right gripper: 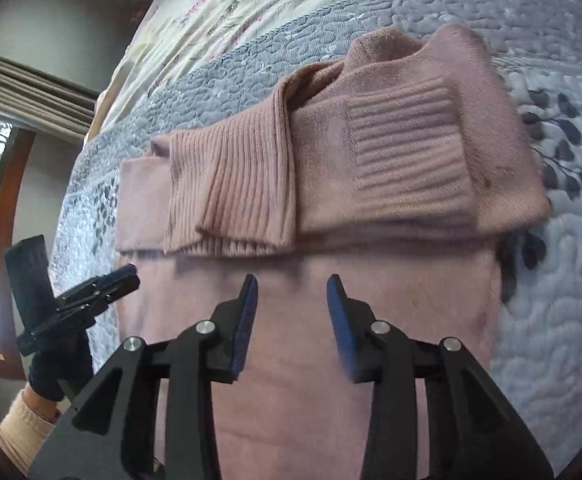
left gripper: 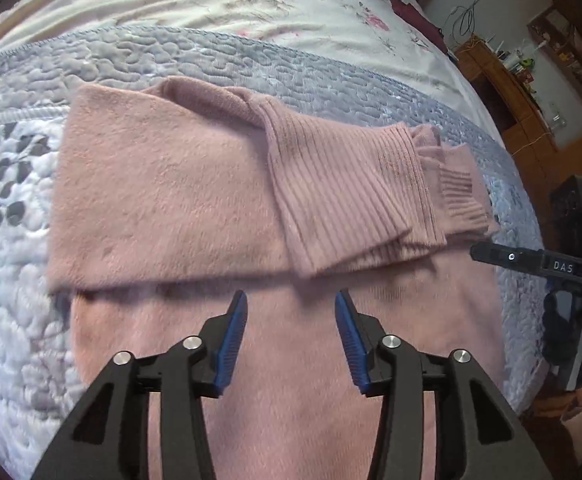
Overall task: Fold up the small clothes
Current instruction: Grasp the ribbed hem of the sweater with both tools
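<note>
**Sweater fold: both grippers free above the lower panel**

Nearest our lenses, the left gripper (left gripper: 291, 300) and the right gripper (right gripper: 292, 282) hang just over the garment, each with its blue-padded jaws spread apart and nothing between them. We judge this is a release or re-approach posture: neither tool is loaded, so either may take the next edge.

Going from largest to smallest:

1. Quilted bedspread (left gripper: 15, 208). It carries the whole workpiece and gives a flat, soft base for folding.
2. Pink sweater (left gripper: 163, 184). It lies on the bedspread, its upper part doubled over toward us so that a fold edge crosses the view just ahead of both tools. We judge the fold partly done, with the lower panel left to bring up.
3. Ribbed sleeves (right gripper: 231, 184). They lie across the folded part, tucked inward, presumably to keep the bundle compact.
4. Cuff (left gripper: 461, 188). It overhangs the sweater's right edge slightly and may need tucking in.
</note>
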The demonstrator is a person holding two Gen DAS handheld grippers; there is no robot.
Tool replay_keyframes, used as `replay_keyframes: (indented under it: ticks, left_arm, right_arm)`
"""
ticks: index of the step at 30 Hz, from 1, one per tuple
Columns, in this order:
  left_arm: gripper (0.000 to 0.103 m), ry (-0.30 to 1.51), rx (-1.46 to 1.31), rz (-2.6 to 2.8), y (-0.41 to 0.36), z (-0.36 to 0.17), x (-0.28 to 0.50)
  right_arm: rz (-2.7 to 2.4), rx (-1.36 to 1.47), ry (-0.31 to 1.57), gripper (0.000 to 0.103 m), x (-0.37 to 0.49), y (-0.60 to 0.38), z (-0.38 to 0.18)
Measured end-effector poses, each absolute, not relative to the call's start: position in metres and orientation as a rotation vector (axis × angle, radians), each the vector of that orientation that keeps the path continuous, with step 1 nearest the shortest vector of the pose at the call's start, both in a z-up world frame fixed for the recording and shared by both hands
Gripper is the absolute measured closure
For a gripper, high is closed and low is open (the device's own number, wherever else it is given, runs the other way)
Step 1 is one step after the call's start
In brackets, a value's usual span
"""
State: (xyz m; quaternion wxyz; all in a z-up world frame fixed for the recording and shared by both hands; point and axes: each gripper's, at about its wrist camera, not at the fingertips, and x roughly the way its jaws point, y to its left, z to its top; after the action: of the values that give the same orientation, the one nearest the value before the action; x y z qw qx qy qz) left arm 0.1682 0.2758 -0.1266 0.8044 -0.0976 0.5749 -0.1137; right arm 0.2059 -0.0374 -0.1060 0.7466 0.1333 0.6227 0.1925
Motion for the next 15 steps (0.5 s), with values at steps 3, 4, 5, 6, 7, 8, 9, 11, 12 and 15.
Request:
replay_keyframes:
  ticks: [3, 4, 5, 6, 7, 8, 9, 11, 12, 15]
  left_arm:
    - [0.051, 1.262, -0.155, -0.177, 0.284, -0.124, 0.121]
    - [0.051, 1.278, -0.150, -0.146, 0.289, -0.124, 0.107]
    - [0.051, 1.291, -0.150, -0.121, 0.295, -0.125, 0.091]
    - [0.051, 1.304, -0.147, -0.095, 0.300, -0.125, 0.076]
    - [0.051, 1.314, -0.133, -0.059, 0.305, -0.126, 0.060]
    - [0.051, 1.323, -0.117, -0.026, 0.310, -0.126, 0.046]
    - [0.051, 1.333, -0.106, -0.001, 0.314, -0.126, 0.032]
    - [0.051, 1.355, -0.126, 0.035, 0.324, -0.128, 0.009]
    - [0.051, 1.374, -0.150, 0.047, 0.329, -0.130, -0.001]
    - [0.051, 1.425, -0.191, 0.069, 0.336, -0.138, -0.026]
  right_arm:
    - [0.384, 0.189, 1.368, 0.062, 0.158, -0.046, -0.100]
    - [0.372, 0.177, 1.376, 0.062, 0.143, -0.052, -0.099]
    - [0.359, 0.174, 1.388, 0.061, 0.126, -0.058, -0.099]
    - [0.345, 0.175, 1.400, 0.061, 0.111, -0.063, -0.101]
    - [0.328, 0.173, 1.412, 0.061, 0.097, -0.068, -0.103]
    - [0.308, 0.161, 1.426, 0.061, 0.082, -0.073, -0.105]
    - [0.283, 0.144, 1.436, 0.061, 0.068, -0.076, -0.106]
    - [0.243, 0.140, 1.458, 0.060, 0.045, -0.085, -0.107]
    - [0.232, 0.154, 1.474, 0.060, 0.034, -0.090, -0.108]
    - [0.203, 0.178, 1.526, 0.060, 0.007, -0.101, -0.114]
